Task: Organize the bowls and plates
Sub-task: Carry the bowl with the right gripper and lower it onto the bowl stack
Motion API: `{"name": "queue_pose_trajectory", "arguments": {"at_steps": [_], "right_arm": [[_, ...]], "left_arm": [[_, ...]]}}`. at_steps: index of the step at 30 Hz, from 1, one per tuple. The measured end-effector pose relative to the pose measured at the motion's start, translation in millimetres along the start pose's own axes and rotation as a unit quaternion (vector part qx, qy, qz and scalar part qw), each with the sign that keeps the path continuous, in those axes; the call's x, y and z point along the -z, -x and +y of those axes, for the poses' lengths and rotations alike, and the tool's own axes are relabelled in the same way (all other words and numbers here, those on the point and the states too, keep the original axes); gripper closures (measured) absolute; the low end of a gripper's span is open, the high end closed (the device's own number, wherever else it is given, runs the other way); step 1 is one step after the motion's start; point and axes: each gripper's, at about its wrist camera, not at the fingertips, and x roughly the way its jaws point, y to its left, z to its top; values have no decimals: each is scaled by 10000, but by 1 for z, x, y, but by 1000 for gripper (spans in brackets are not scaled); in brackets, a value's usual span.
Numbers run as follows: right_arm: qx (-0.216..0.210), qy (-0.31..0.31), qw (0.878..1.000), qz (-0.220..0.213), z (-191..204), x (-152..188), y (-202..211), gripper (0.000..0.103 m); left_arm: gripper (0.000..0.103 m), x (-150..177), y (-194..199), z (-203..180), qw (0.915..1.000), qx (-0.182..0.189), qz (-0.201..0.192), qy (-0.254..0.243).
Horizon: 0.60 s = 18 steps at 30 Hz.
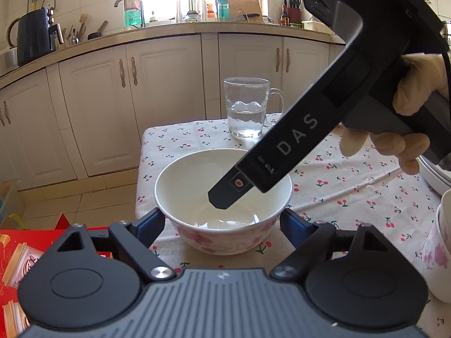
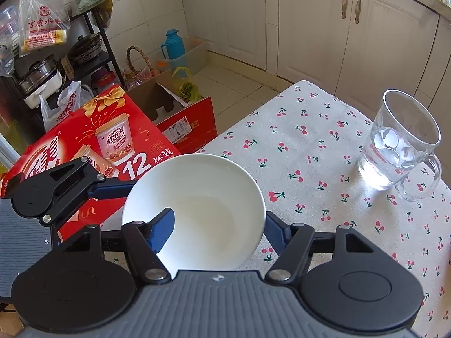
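On the floor at far left lies a red box (image 2: 93, 146) printed with cups, beside the table. The table's cherry-print cloth (image 1: 352, 186) carries a white bowl (image 1: 222, 197) with pink flowers on its outside, near the cloth's left front corner. The left gripper (image 1: 222, 222) has its blue-padded fingers (image 1: 153, 224) spread, one on each side of the bowl and close against its wall; whether they press it cannot be told. The right gripper (image 2: 217, 225) comes down from the upper right, one finger inside the bowl and the other outside its rim, so the rim sits between them; whether they pinch it cannot be told. Behind the bowl, well apart, stands a glass mug (image 1: 248, 107) partly filled with water. At the right edge shows part of another flowered bowl (image 1: 439, 250).
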Motion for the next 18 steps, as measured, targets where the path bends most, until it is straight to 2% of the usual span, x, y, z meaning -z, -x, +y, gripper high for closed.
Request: {"name": "queue_pose_trajectory", "arguments": {"at_steps": [11, 18], "right_arm": [[-173, -199, 9996, -39, -3, 0, 2, 30], [-176, -222, 9995, -135, 6, 9, 24, 30]], "left_arm": [[15, -1, 2, -2, 10000, -3, 65, -50], [15, -5, 23, -15, 9999, 36, 90, -106]]}}
